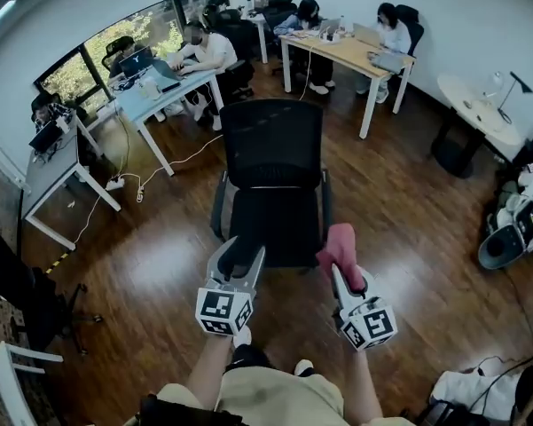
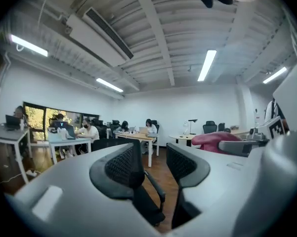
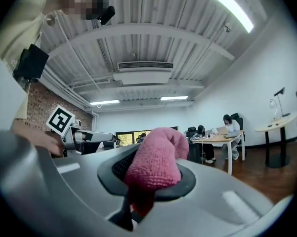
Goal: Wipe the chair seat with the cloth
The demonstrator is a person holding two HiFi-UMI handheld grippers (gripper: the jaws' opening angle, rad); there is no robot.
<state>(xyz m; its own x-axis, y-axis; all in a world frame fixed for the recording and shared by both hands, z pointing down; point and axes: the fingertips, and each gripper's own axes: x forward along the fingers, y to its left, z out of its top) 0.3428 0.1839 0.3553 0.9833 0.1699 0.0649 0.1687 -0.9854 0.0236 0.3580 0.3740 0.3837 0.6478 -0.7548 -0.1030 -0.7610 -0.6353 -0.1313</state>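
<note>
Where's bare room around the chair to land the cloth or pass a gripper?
The chair seat is bare in front of the backrest. Open floor lies to its right. Crowded: the seat's front corners, where the open left gripper and the right gripper, shut on the cloth, sit; cables cross the floor at left.

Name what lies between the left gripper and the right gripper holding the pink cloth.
In the head view, the front edge of the black chair seat lies between the open left gripper and the right gripper, shut on the pink cloth.
</note>
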